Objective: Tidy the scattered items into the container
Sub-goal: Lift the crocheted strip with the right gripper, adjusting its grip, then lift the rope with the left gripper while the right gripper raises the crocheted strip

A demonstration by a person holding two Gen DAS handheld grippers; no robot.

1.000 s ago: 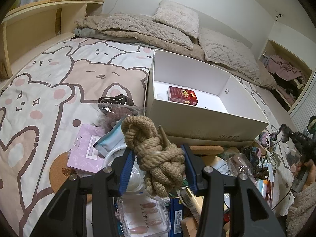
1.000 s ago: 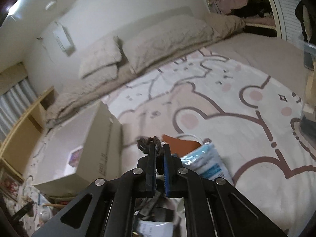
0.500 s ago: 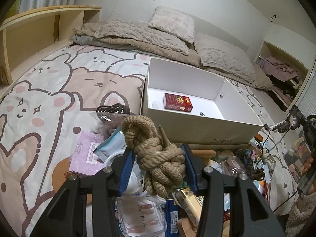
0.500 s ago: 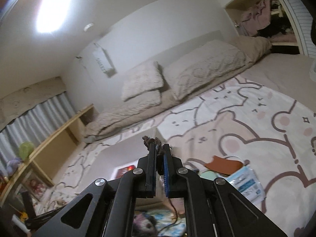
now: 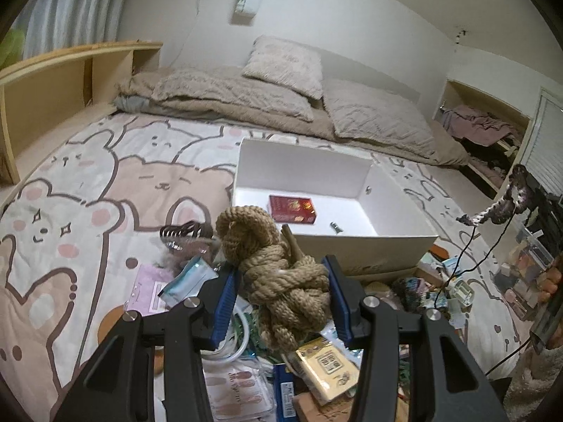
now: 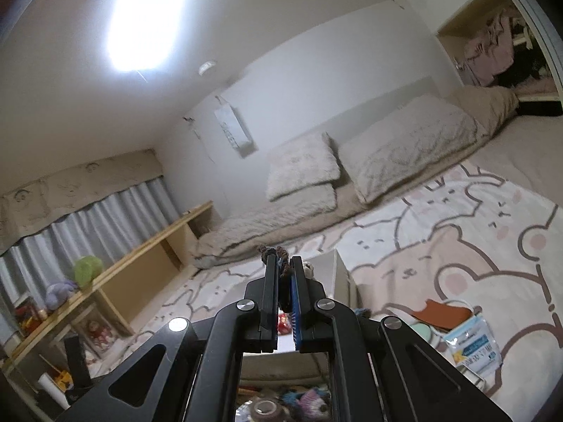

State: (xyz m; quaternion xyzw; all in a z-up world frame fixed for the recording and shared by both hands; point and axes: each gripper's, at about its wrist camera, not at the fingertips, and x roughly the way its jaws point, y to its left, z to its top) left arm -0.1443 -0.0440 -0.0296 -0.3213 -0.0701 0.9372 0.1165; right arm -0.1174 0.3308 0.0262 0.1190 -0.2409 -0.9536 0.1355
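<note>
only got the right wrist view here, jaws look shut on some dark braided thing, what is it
Observer: In the left wrist view it is a dark braided cord held up in the air at the right, with thin black strands hanging down to the clutter.
Operator: and the left gripper, holding anything
Observer: Yes, the left gripper is clamped on a knotted bundle of tan rope, one blue pad on each side.
Operator: whats in the box so far
Observer: The white box holds a red packet and one small dark object on its floor; the rest of the floor is bare.
</note>
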